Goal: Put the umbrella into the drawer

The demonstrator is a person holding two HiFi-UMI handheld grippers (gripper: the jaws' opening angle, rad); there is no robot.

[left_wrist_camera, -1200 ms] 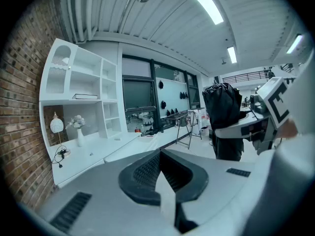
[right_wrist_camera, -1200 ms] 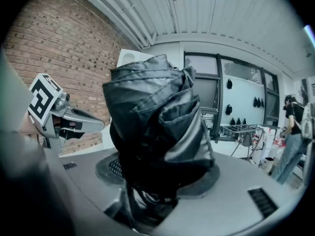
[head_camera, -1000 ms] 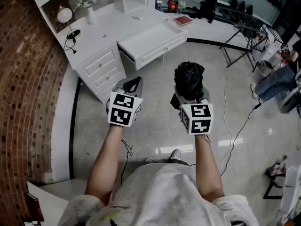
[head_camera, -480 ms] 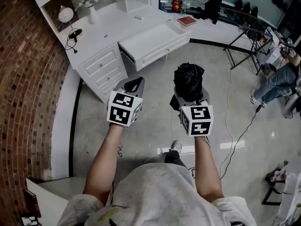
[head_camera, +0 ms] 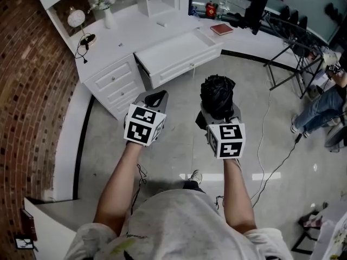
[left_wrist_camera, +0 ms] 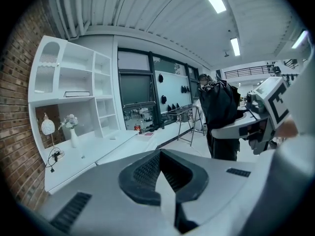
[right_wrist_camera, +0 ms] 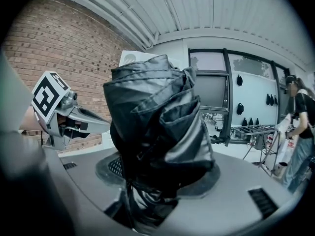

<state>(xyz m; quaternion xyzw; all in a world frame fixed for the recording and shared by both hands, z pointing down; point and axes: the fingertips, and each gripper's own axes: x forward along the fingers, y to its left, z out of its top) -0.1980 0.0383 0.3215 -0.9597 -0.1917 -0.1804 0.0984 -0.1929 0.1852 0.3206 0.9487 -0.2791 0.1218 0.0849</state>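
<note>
A folded black umbrella (head_camera: 217, 95) stands upright in my right gripper (head_camera: 217, 108), whose jaws are shut on it; in the right gripper view the umbrella (right_wrist_camera: 156, 127) fills the middle. My left gripper (head_camera: 154, 98) is held beside it to the left, jaws shut with nothing between them (left_wrist_camera: 165, 181). The white desk's wide drawer (head_camera: 176, 54) is pulled open ahead of both grippers, over a metre off across the floor. From the left gripper view the umbrella (left_wrist_camera: 220, 117) and the right gripper show at the right.
The white desk (head_camera: 124, 34) carries a vase of flowers (head_camera: 104, 7), a small lamp (head_camera: 75, 18) and a red book (head_camera: 223, 29). A brick wall (head_camera: 27, 107) runs along the left. Stands (head_camera: 293, 64), a floor cable (head_camera: 271, 145) and a seated person (head_camera: 325, 99) are at the right.
The view has shifted slightly: desk and drawer sit a little further right and nearer. Both grippers keep their pose, the umbrella still held in the right one.
</note>
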